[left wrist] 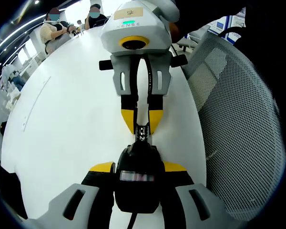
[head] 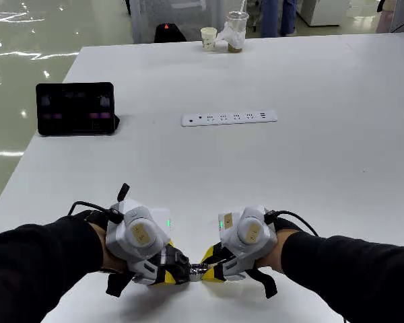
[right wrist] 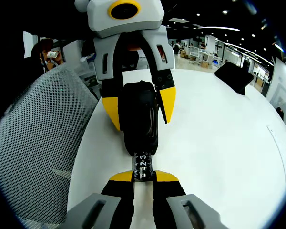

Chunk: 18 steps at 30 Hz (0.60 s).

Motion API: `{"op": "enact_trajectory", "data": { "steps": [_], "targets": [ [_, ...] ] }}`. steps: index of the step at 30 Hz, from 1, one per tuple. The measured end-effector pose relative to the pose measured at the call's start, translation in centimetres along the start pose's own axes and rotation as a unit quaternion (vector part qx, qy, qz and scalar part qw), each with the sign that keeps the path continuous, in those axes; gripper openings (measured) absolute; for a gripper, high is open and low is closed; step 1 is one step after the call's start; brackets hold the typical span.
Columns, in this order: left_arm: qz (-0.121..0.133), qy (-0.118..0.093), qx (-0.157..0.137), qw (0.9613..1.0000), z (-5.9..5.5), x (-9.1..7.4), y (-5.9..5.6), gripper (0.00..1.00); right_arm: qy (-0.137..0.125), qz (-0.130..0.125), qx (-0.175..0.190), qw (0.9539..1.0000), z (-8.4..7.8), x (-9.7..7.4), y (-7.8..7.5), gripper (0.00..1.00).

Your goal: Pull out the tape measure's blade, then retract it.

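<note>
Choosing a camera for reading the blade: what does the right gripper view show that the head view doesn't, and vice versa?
Right gripper view adds: numerals on the blade, a mesh chair back. Head view adds: cups at the far edge, sockets on the power strip. Both: left tool clamping the black case, right tool pinching the blade.

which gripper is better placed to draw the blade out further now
Right. The right gripper is shut on the blade, which is barely out of the case; the left gripper clamps the case, so it probably suits anchoring while the right pulls away.
</note>
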<state>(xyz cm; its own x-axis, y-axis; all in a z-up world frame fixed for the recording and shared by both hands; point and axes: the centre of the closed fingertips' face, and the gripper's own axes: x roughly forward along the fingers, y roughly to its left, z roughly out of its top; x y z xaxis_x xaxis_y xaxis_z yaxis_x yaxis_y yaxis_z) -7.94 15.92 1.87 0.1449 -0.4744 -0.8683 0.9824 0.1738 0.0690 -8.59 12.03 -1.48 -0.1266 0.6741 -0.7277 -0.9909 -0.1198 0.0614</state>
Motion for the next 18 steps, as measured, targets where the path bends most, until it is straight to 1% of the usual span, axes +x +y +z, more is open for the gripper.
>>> {"op": "enact_trajectory", "data": {
  "steps": [4, 7, 18],
  "targets": [
    [0.001, 0.000, 0.000, 1.0000, 0.01, -0.01, 0.00, 0.31, -0.001, 0.000, 0.004, 1.0000, -0.22, -0.29, -0.01, 0.11],
    [0.001, 0.001, 0.001, 1.0000, 0.00, -0.02, 0.00, 0.31, 0.001, 0.001, 0.019, 0.9998, -0.35, -0.52, -0.03, 0.11],
    [0.002, 0.001, 0.001, 1.0000, -0.02, -0.01, 0.03, 0.31, 0.004, 0.000, 0.017, 0.9998, -0.90, -1.08, -0.18, 0.11]
  ]
}}
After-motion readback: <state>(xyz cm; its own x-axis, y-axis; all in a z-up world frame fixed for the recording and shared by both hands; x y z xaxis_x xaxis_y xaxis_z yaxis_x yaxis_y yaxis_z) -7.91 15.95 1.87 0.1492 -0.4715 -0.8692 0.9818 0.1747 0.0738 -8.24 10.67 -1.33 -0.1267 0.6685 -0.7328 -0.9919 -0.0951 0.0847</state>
